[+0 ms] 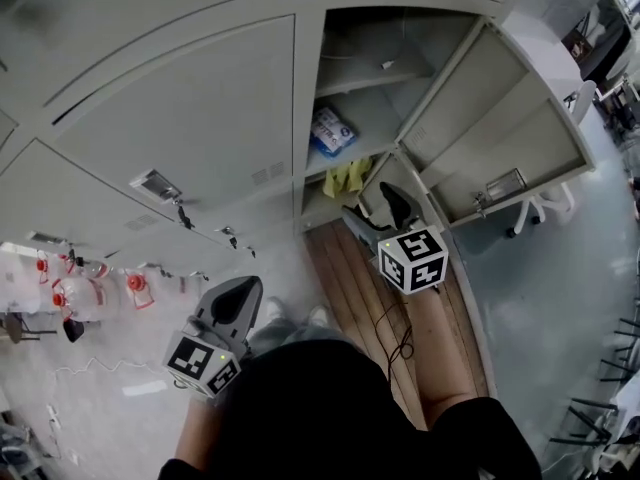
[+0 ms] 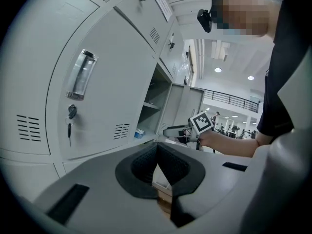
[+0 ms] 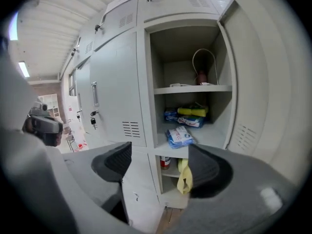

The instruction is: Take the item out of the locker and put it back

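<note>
Looking steeply down from the head view, the open locker [image 1: 390, 108] is badly foreshortened. Its lowest compartment is mostly hidden there, with only a scrap of yellow cloth [image 1: 346, 177] peeping out. No view lets me read the print on the blue packet [image 1: 332, 131]. Nor can I tell what the dark red thing [image 3: 201, 77] on the top shelf is.

Seen from the right gripper view, the locker [image 3: 175, 72] has three levels, and its door [image 3: 263, 111] is swung wide to the right.
- **Top shelf:** a thin cable loop [image 3: 204, 49] beside the dark red thing.
- **Middle shelf:** the blue packet [image 3: 179, 136] lies at the front edge, and a second blue pack [image 3: 187, 117] with something yellow on it sits behind.
- **Lowest compartment:** a small red can [image 3: 165, 162] stands at the left, and the yellow cloth [image 3: 185, 177] hangs limp just beside it.

I cannot tell which of these the task means. All of them lie inside the locker.

The right gripper [image 3: 158, 162] is held in front of the open locker, clear of the shelves, with its claw wide and empty. The left gripper [image 2: 157, 167] sits low by the closed doors, its claw narrowed until the pads meet, holding nothing.

The lockers are pale grey sheet metal with slotted vents, and keys [image 2: 71, 118] dangle from one closed door. The packets look like glossy, crinkled plastic, and the jaw pads are black and ribbed. A strip of wooden planks [image 1: 350, 278] runs along the floor below the locker.
</note>
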`<state>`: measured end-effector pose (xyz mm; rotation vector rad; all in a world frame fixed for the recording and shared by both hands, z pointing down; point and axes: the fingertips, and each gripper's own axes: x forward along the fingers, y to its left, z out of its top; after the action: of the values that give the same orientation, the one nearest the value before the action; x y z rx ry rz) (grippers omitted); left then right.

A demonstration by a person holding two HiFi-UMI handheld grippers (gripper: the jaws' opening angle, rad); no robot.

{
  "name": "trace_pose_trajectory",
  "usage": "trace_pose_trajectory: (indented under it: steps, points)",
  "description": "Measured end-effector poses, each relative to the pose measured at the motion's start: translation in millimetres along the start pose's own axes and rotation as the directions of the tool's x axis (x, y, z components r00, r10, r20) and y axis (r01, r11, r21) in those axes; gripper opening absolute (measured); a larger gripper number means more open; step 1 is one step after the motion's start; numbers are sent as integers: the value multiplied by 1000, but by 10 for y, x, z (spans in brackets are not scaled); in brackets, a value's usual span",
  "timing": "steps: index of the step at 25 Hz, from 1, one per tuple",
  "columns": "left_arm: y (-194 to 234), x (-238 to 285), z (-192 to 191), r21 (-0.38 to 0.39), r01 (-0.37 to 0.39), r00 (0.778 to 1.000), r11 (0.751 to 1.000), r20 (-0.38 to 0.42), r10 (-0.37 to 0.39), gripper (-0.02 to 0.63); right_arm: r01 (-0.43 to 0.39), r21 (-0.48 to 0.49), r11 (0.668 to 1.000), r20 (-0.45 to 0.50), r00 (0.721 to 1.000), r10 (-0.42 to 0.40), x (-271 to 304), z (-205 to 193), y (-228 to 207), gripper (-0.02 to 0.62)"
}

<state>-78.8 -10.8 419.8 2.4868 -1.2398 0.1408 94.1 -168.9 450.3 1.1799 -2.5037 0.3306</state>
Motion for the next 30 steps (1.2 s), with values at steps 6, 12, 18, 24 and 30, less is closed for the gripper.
trace_pose_trajectory:
  steps: [6, 12, 18, 24, 30]
  points:
    - [-35, 155, 69, 9, 50, 999, 999, 4, -50, 11, -1, 1, 1000, 36, 999, 1, -370, 94, 266, 254]
    - [-64, 275, 124, 16, 86, 996, 996, 13, -87, 11, 5, 2, 1000, 92, 996, -6, -658, 242, 446, 151]
    - [-44, 338, 170, 19, 105, 994, 994, 20, -105, 11, 10, 8, 1000, 142, 990, -11, -901, 351, 594, 74]
    - [-48, 399, 201, 29, 128, 991, 991, 25, -129, 11, 12, 4, 1000, 189, 982, -13, -1125, 484, 705, 41]
    - [-73, 426, 257, 32, 141, 989, 990, 33, -142, 11, 15, -12, 1000, 198, 980, -12, -1210, 491, 801, 40]
